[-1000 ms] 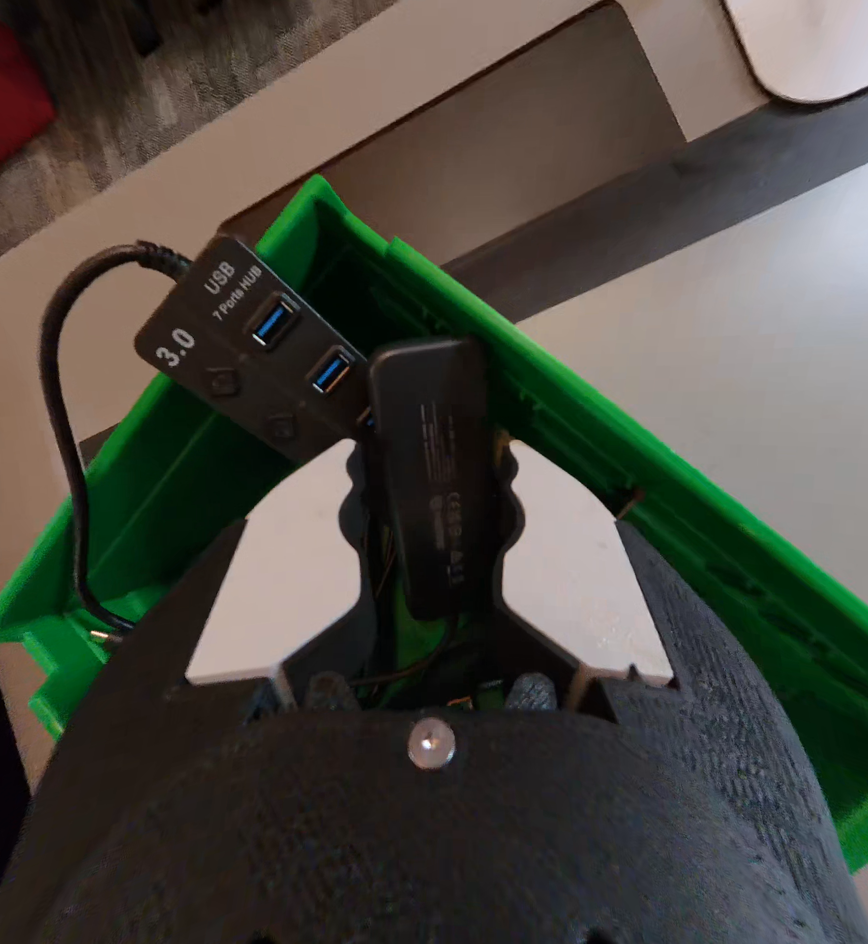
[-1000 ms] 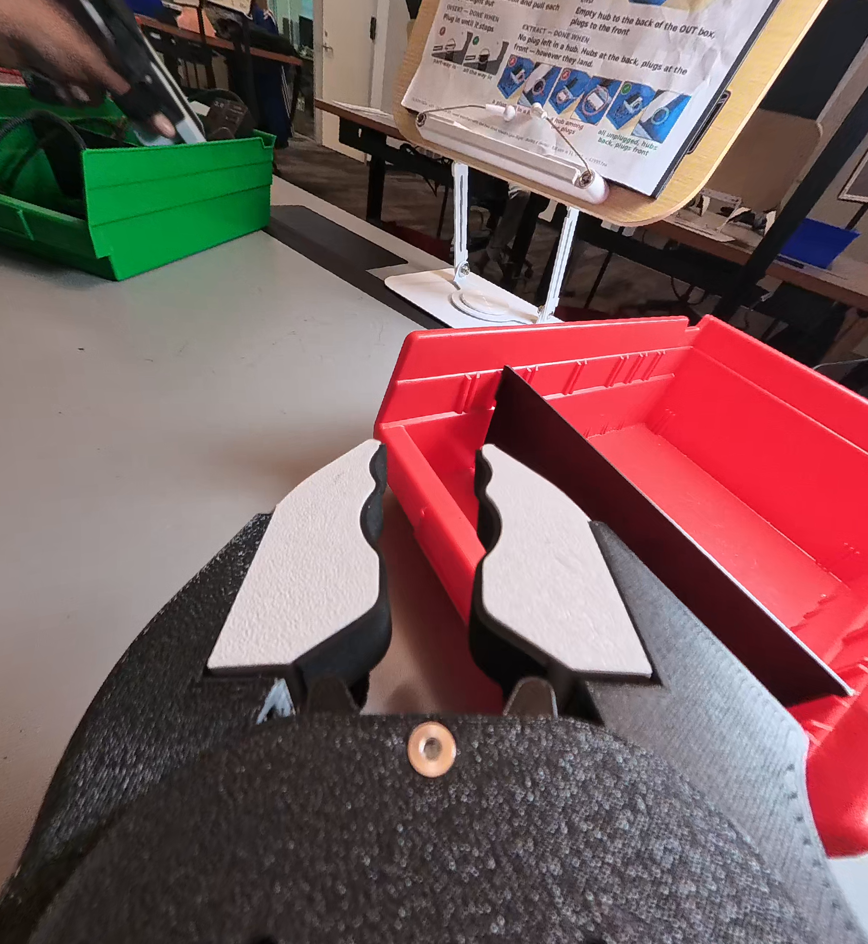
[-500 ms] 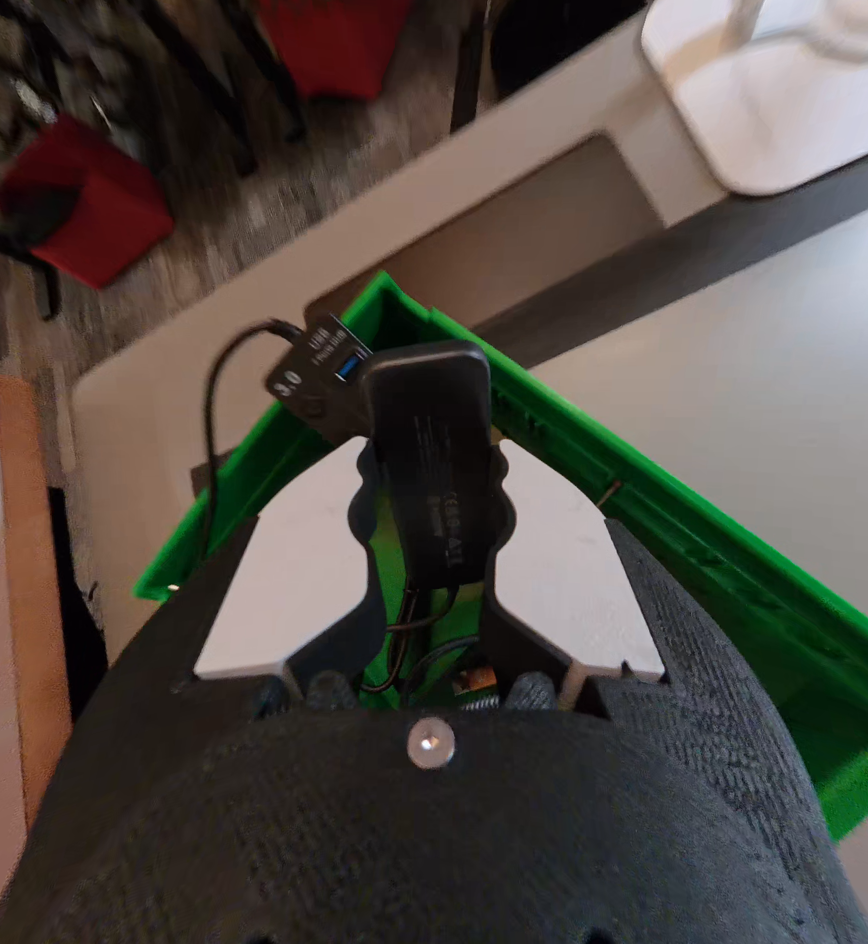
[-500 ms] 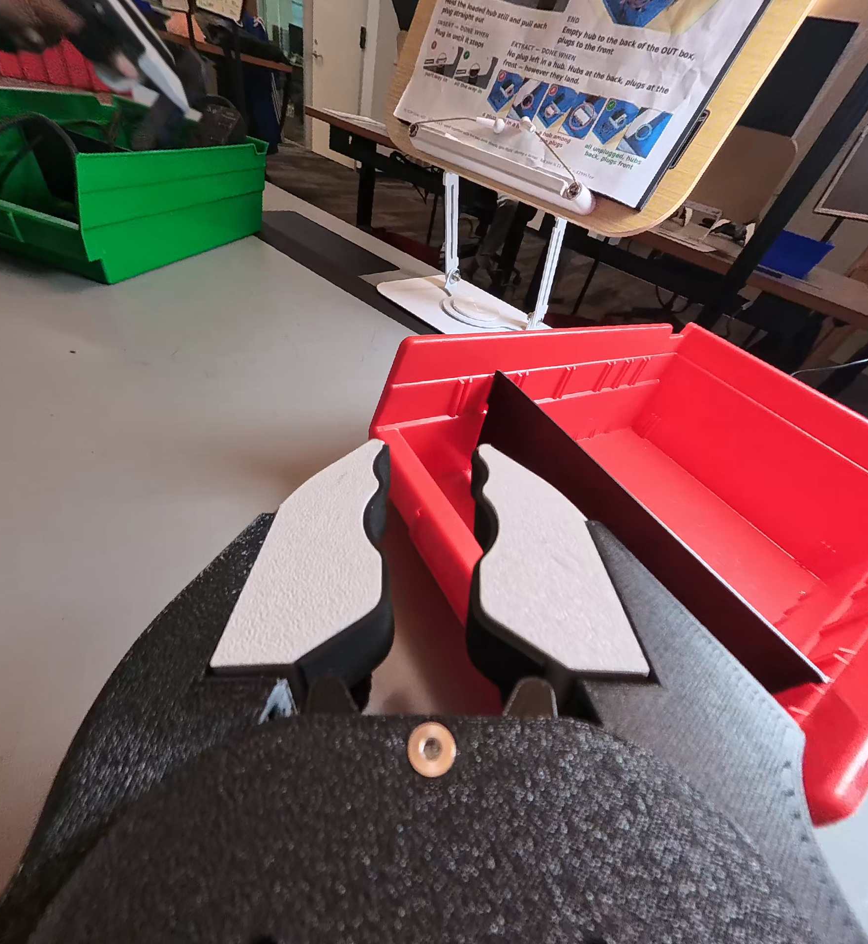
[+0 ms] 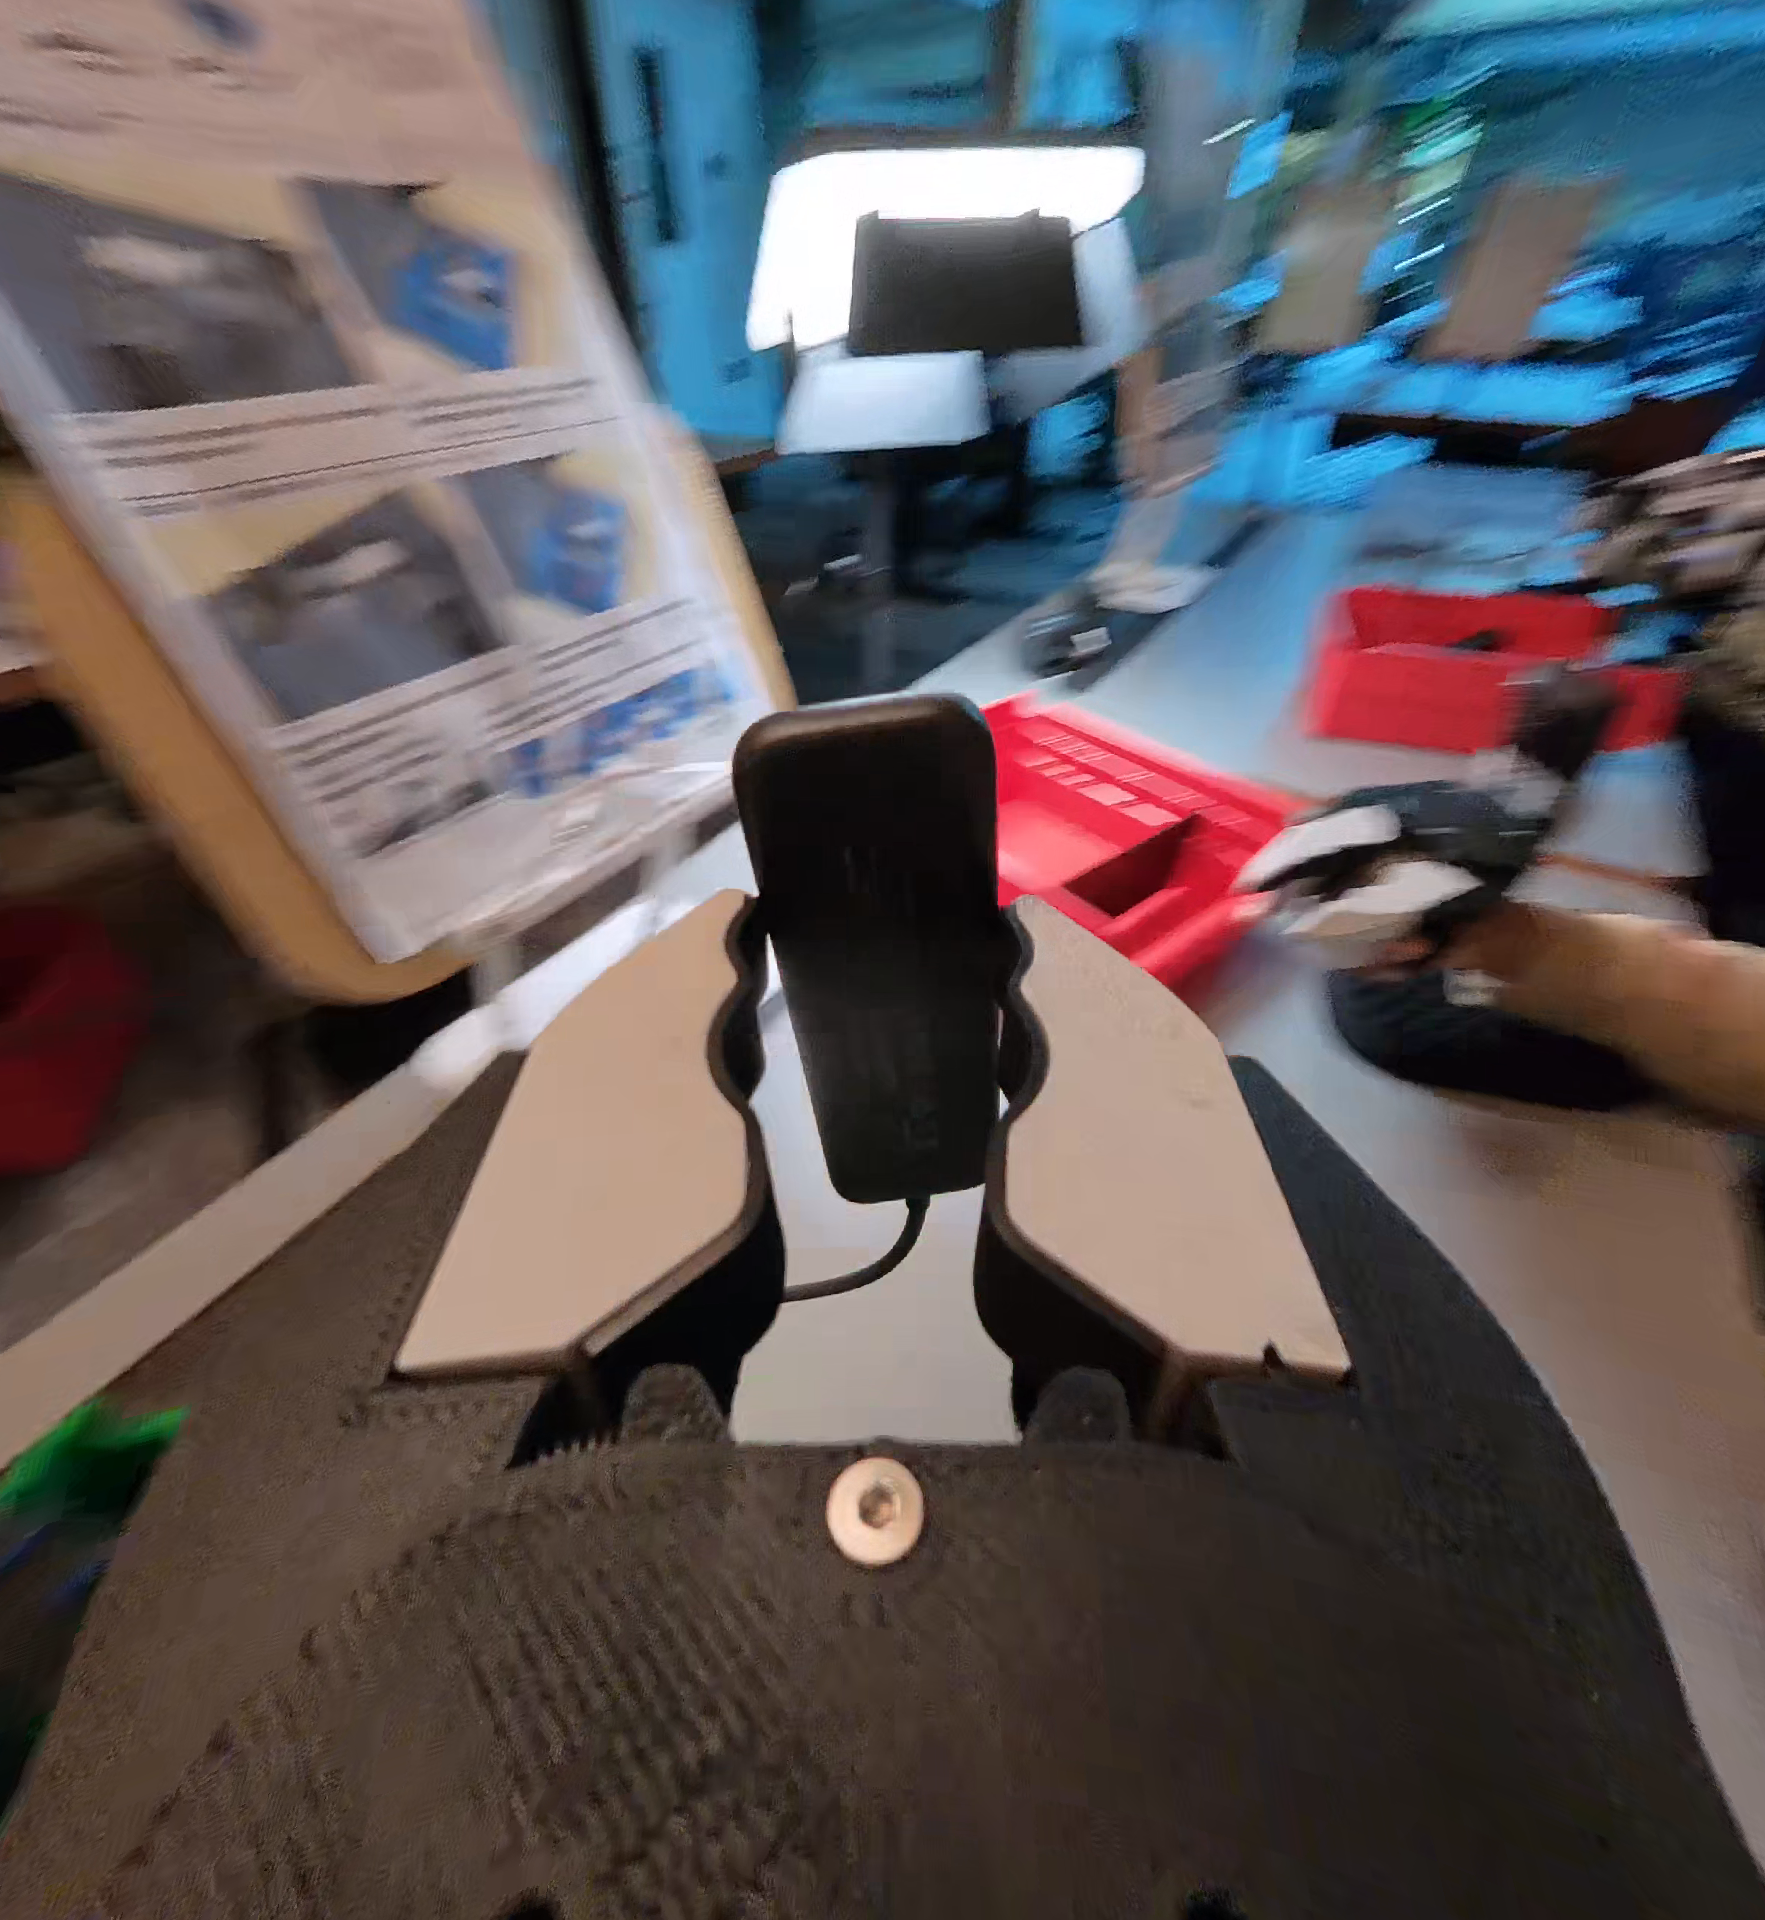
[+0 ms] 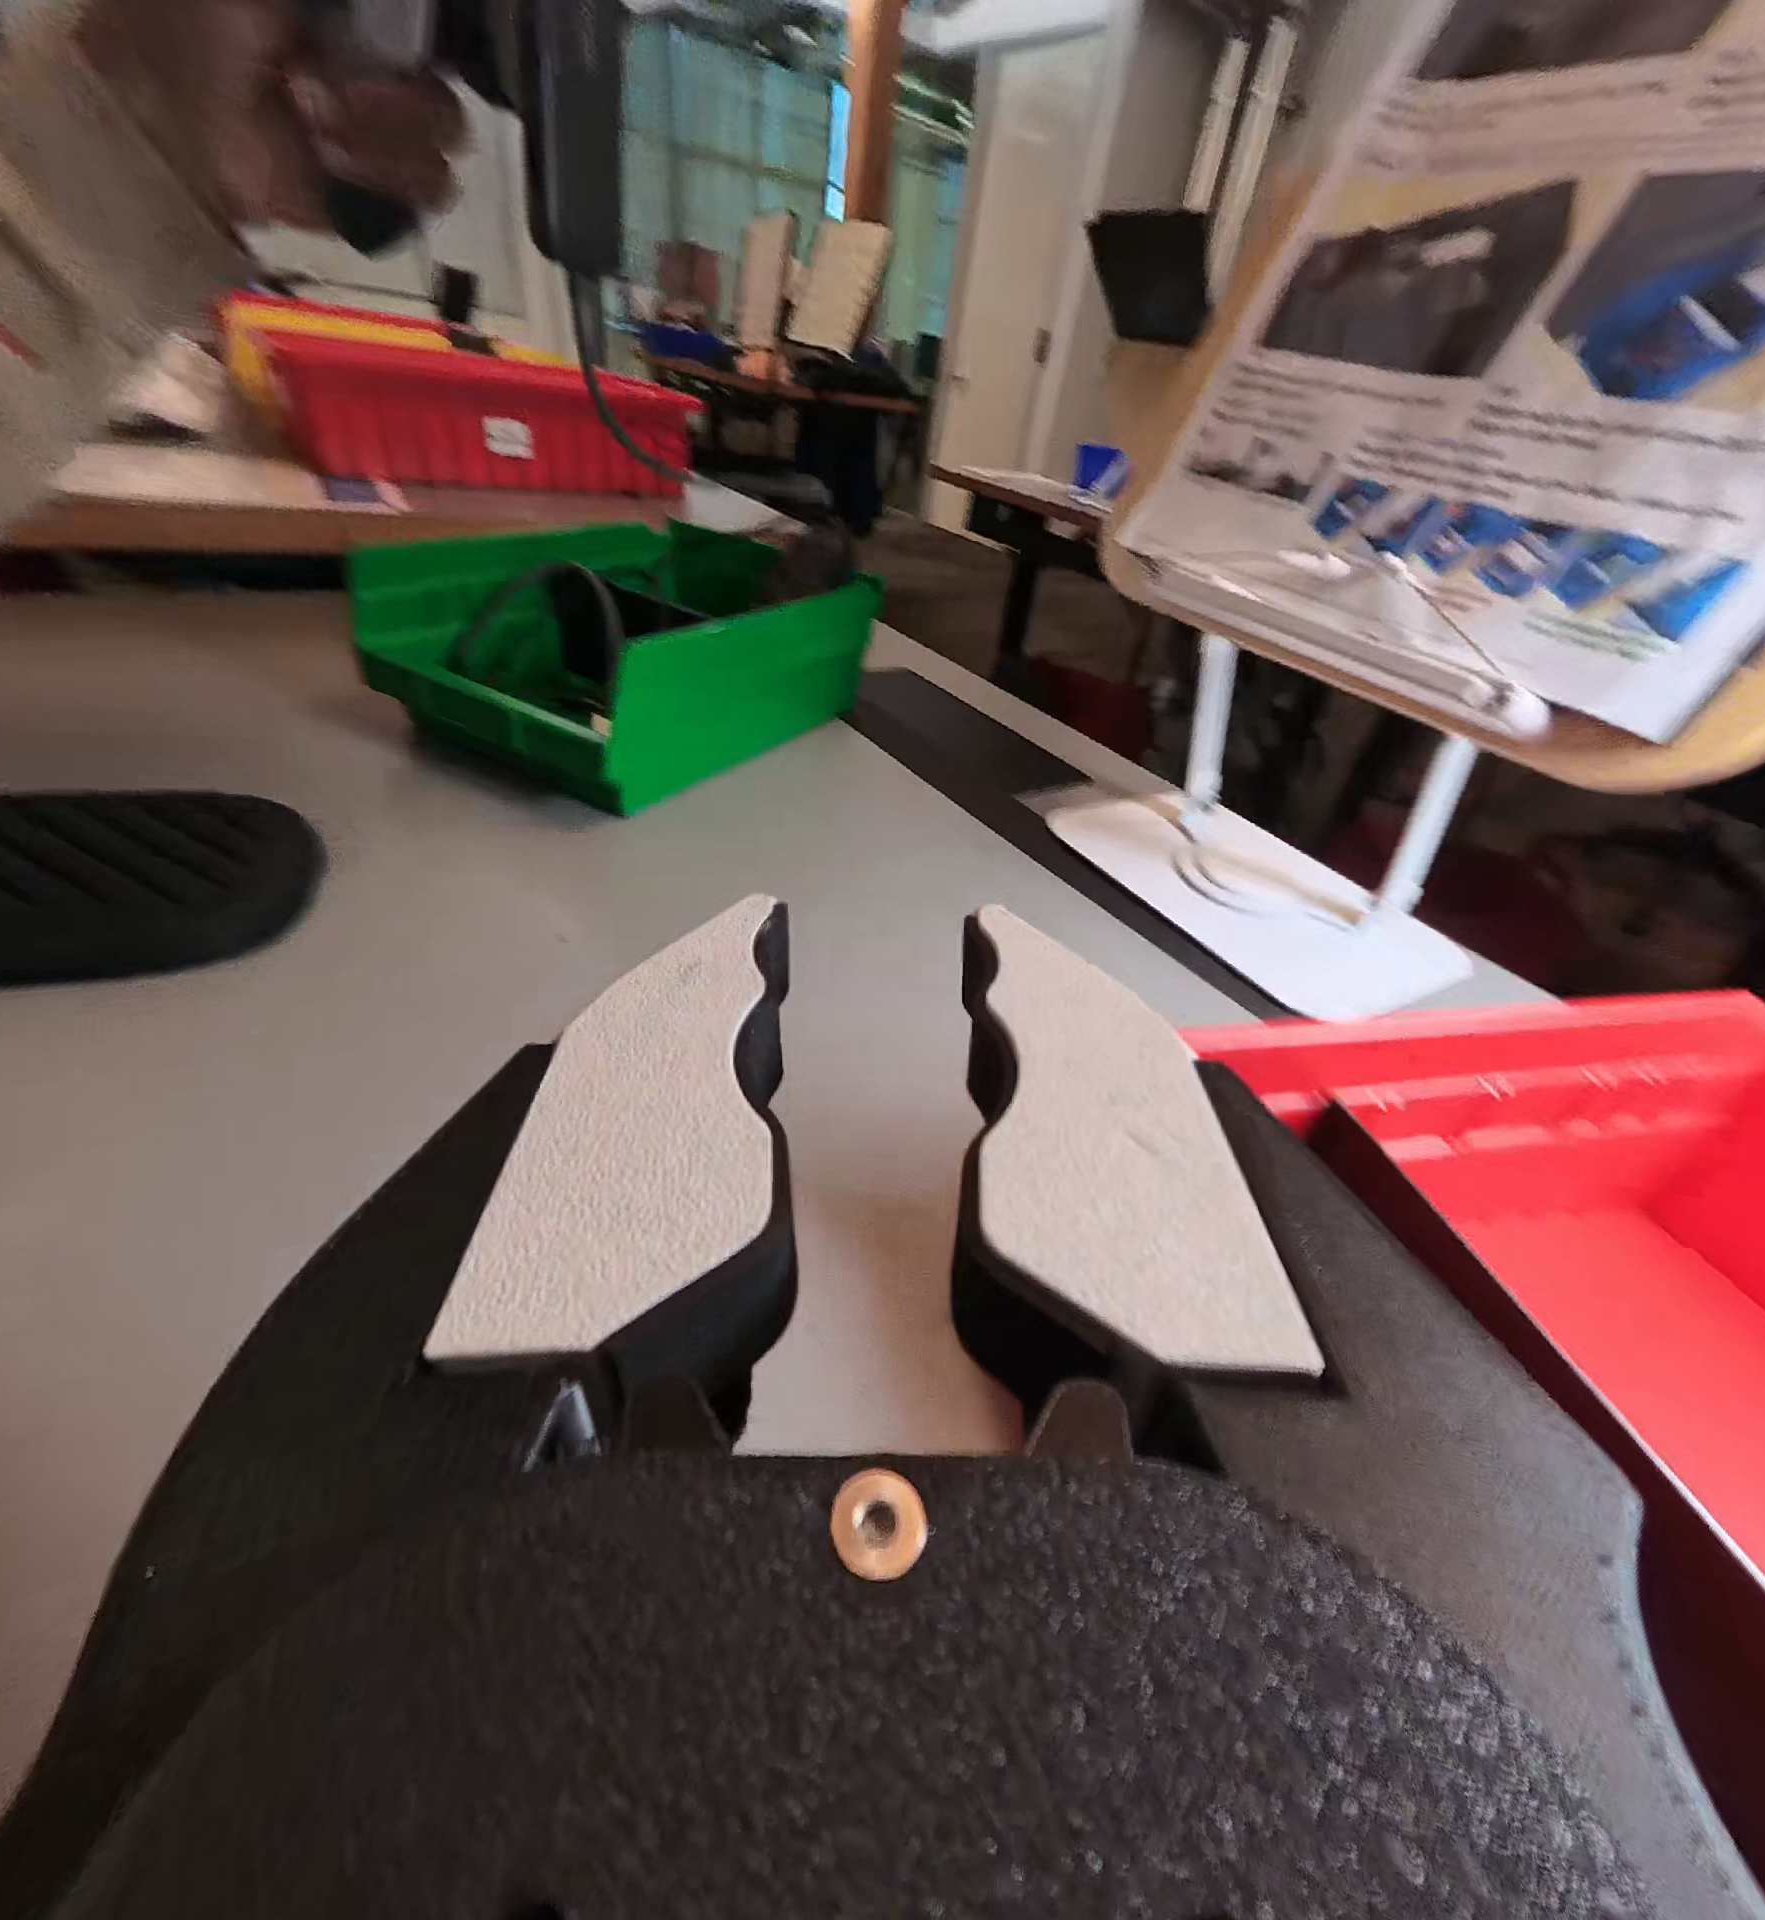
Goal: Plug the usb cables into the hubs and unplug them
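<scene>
Your left gripper (image 5: 873,935) is clamped on the black hub (image 5: 870,935) — long axis along the fingers, cable end trailing back — now lifted clear of the green bin (image 6: 639,665). Your right gripper (image 6: 873,940) stands apart, holding nothing.

left tongs (image 5: 870,925) raised, clamped on black hub (image 5: 873,935); right tongs (image 6: 873,925) parted, low
</scene>
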Tool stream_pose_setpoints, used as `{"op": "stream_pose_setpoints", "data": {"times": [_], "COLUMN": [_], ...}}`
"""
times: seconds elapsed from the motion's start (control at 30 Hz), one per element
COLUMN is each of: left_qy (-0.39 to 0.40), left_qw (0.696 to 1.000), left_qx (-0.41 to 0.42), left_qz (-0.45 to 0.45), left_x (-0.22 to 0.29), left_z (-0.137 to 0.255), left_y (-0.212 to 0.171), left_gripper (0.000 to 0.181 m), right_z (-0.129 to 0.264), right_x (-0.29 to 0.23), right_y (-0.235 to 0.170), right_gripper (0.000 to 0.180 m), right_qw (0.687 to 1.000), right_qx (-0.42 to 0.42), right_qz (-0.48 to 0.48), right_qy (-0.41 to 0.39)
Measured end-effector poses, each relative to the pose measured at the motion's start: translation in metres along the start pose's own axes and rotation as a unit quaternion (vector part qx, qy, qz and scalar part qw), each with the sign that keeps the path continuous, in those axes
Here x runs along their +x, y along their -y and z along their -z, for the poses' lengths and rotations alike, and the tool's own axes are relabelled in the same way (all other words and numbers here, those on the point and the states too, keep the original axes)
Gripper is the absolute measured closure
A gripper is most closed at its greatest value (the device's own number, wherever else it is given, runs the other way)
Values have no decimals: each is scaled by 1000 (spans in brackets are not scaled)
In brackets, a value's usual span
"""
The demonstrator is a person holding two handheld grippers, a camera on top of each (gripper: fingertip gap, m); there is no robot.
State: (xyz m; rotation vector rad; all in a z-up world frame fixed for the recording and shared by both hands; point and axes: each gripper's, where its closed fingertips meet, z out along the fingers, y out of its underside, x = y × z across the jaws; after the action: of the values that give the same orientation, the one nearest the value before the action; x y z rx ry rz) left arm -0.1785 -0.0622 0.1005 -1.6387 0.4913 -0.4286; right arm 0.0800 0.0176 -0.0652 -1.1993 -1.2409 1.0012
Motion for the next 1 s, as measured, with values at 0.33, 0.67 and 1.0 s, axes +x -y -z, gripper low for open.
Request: {"op": "stream_pose_setpoints", "data": {"times": [0.33, 0.67, 1.0], "left_qy": [-430, -528, -362], "left_qw": [897, 838, 929], "left_qx": [21, 22, -27], "left_qz": [100, 133, 72], "left_x": [180, 216, 176], "left_z": [-53, -63, -84], "left_y": [-68, -103, -135], "left_gripper": [138, 138, 143], "right_z": [-40, -40, -53], "right_x": [-121, -183, -115], "right_y": [62, 40, 42], "right_gripper": [138, 154, 168], "right_qw": [946, 832, 922], "right_qx": [31, 27, 97], "right_qz": [-40, -191, -149], "right_qy": [320, 520, 343]}}
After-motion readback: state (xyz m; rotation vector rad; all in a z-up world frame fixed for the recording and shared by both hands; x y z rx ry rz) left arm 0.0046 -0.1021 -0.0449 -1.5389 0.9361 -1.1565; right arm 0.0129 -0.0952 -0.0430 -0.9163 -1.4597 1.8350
